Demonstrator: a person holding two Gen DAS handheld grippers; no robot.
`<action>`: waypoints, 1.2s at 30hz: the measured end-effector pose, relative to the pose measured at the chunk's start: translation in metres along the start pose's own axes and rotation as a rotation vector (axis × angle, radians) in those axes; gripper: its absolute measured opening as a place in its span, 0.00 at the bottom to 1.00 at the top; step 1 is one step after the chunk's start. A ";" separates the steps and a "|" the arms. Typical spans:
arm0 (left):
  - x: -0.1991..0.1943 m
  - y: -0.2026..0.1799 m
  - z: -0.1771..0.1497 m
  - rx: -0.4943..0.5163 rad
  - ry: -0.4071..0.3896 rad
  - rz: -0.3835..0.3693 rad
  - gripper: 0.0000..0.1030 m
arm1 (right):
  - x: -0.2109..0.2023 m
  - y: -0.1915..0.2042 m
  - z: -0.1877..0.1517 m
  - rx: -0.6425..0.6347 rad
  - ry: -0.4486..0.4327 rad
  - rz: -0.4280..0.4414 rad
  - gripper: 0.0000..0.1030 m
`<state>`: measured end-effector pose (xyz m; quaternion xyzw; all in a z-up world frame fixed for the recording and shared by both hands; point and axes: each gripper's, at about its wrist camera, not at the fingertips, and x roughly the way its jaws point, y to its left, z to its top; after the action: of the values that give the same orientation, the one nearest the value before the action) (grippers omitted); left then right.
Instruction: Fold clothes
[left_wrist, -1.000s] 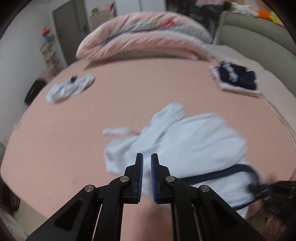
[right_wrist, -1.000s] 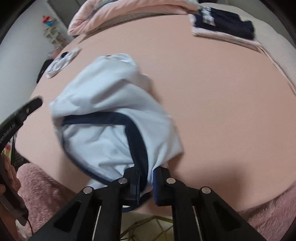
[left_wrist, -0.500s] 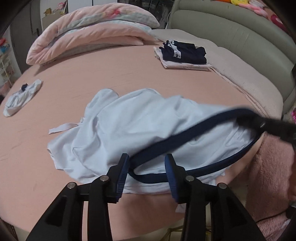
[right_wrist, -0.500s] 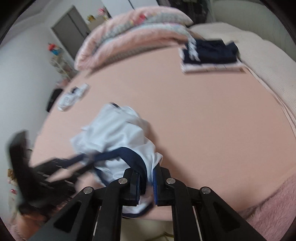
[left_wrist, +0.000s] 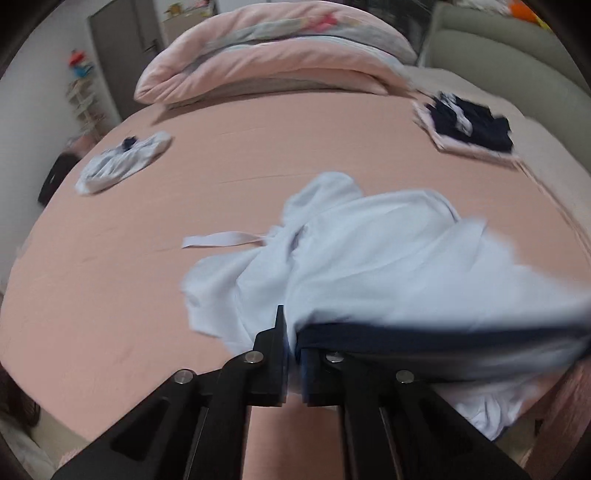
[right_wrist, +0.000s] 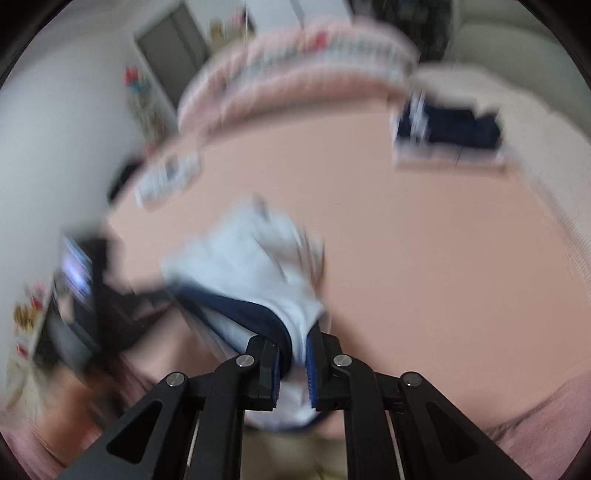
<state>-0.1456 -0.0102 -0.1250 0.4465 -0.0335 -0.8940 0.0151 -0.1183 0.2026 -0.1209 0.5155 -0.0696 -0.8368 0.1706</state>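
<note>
A pale blue garment (left_wrist: 369, 258) with a navy hem band (left_wrist: 424, 338) lies bunched on the pink bed (left_wrist: 147, 295) near its front edge. My left gripper (left_wrist: 293, 350) is shut on the navy hem at its left end. My right gripper (right_wrist: 291, 354) is shut on the same hem at the other end, with pale fabric (right_wrist: 255, 258) and navy band (right_wrist: 240, 310) pinched between its pads. The hem is stretched between the two grippers and lifted off the bed. The right wrist view is badly blurred. The left gripper body (right_wrist: 92, 295) shows at its left.
A small pale garment (left_wrist: 122, 162) lies at the far left of the bed. A folded stack with dark clothes on top (left_wrist: 469, 122) sits at the far right. A rolled pink duvet (left_wrist: 273, 62) lies along the back. A grey headboard (left_wrist: 509, 62) is at the right.
My left gripper, open around the navy hem half a second ago, has closed on it. Both grippers have lifted, pulling the hem taut. The right gripper has kept its hold throughout.
</note>
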 end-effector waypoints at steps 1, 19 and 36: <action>-0.008 0.003 0.001 -0.008 -0.020 -0.010 0.03 | 0.023 0.004 -0.008 -0.013 0.066 -0.007 0.10; -0.228 -0.014 0.082 0.234 -0.430 -0.216 0.04 | -0.216 0.027 0.083 -0.054 -0.637 -0.112 0.07; -0.141 0.011 0.185 -0.004 -0.227 -0.369 0.04 | -0.145 -0.004 0.149 -0.016 -0.380 -0.086 0.07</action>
<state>-0.2088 -0.0040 0.0994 0.3415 0.0492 -0.9263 -0.1516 -0.1922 0.2489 0.0678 0.3494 -0.0721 -0.9261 0.1226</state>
